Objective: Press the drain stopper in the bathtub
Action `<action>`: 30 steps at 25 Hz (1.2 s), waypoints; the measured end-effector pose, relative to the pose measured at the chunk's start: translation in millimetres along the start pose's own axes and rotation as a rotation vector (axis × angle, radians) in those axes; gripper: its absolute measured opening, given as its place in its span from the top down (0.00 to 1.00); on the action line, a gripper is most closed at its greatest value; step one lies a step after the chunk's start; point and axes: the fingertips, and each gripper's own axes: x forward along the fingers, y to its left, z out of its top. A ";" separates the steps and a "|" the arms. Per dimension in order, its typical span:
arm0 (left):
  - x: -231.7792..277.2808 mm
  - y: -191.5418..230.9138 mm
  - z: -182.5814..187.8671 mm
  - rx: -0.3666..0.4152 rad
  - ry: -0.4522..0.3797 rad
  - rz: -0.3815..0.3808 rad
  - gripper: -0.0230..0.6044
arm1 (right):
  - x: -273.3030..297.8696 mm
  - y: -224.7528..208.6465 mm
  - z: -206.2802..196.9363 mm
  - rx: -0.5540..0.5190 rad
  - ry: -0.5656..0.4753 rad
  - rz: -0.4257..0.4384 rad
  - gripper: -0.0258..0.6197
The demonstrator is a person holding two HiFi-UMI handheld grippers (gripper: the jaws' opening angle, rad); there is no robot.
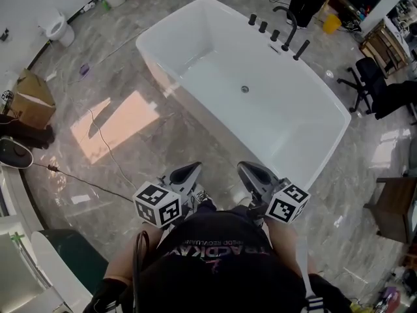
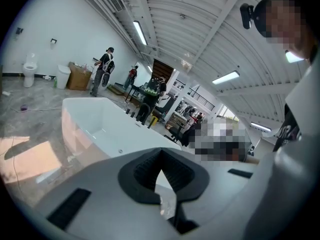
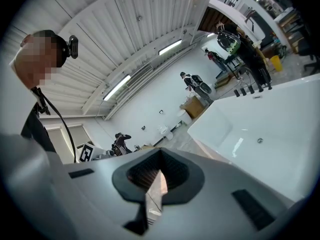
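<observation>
A white freestanding bathtub (image 1: 195, 28) stands on the marble floor ahead of me, with the small round metal drain stopper (image 1: 245, 89) in its bottom. Both grippers are held low against my body, well short of the tub's near end. The left gripper (image 1: 193, 167) and the right gripper (image 1: 244, 168) point toward the tub with jaws together and nothing between them. The tub (image 2: 90, 119) and its drain stopper (image 2: 120, 151) show beyond the shut left gripper (image 2: 161, 159). In the right gripper view, the tub (image 3: 280, 109) and stopper (image 3: 259, 140) lie to the right of the shut right gripper (image 3: 160, 159).
Black faucet fittings (image 1: 285, 32) line the tub's far rim. A cable (image 1: 104, 142) trails across the floor at left, near a cardboard box (image 1: 29, 100) and a toilet (image 1: 58, 28). An office chair (image 1: 368, 83) and a wooden stool (image 1: 394, 207) stand at right. People (image 2: 102, 69) stand far behind the tub.
</observation>
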 end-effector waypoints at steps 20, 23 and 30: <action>32.8 39.7 31.7 -0.030 0.031 0.033 0.95 | 37.6 -47.4 39.5 0.038 -0.001 -0.020 0.94; 50.9 43.4 47.1 -0.010 0.039 0.037 0.95 | 42.0 -62.6 57.5 0.033 -0.012 -0.021 0.94; 102.9 49.5 72.6 0.050 0.098 0.017 0.95 | 42.3 -106.9 88.9 0.067 -0.047 -0.062 0.94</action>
